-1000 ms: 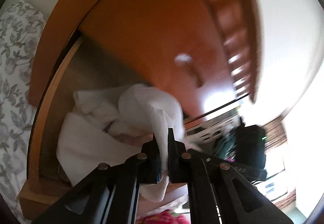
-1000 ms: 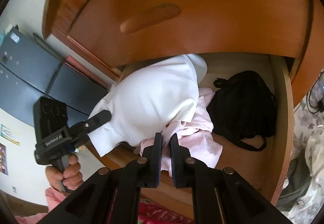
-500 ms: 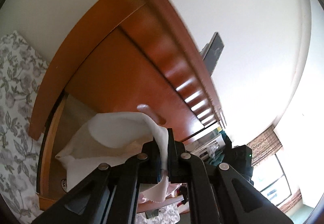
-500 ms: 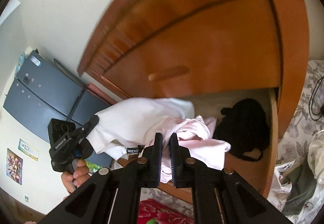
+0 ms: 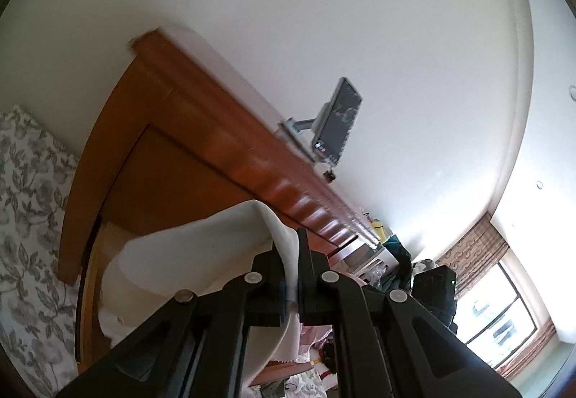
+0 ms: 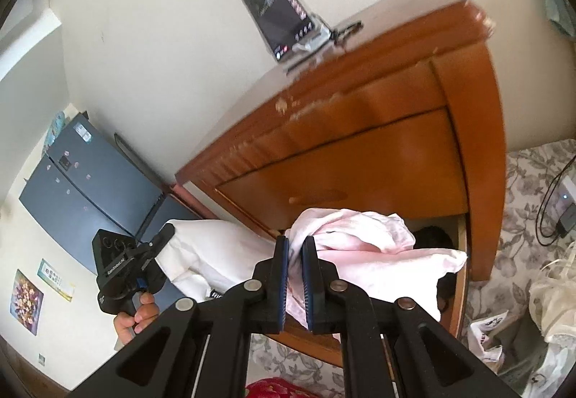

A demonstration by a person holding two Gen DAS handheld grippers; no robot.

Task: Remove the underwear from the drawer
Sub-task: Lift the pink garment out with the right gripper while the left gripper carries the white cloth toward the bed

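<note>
My left gripper point(image 5: 289, 250) is shut on a white undergarment point(image 5: 187, 261), which hangs lifted above the open wooden drawer point(image 5: 84, 293). In the right wrist view the same left gripper point(image 6: 167, 232) holds that white cloth point(image 6: 212, 254) at the left, with a hand under its handle. My right gripper point(image 6: 295, 243) is shut on a pale pink undergarment point(image 6: 363, 250), raised in front of the drawer point(image 6: 462, 293). A black garment point(image 6: 433, 236) lies half hidden behind the pink one, inside the drawer.
The wooden dresser point(image 6: 360, 131) carries a phone on a stand point(image 6: 280, 12) on its top. A dark blue cabinet point(image 6: 79, 178) stands at the left. Flower-patterned bedding point(image 6: 532, 189) lies to the right, with cables and bags on it. A window point(image 5: 504, 308) is far right.
Both grippers have risen and tilted up, lifting the white and the pink garments out of the drawer. The dresser top, phone and wall have come into view.
</note>
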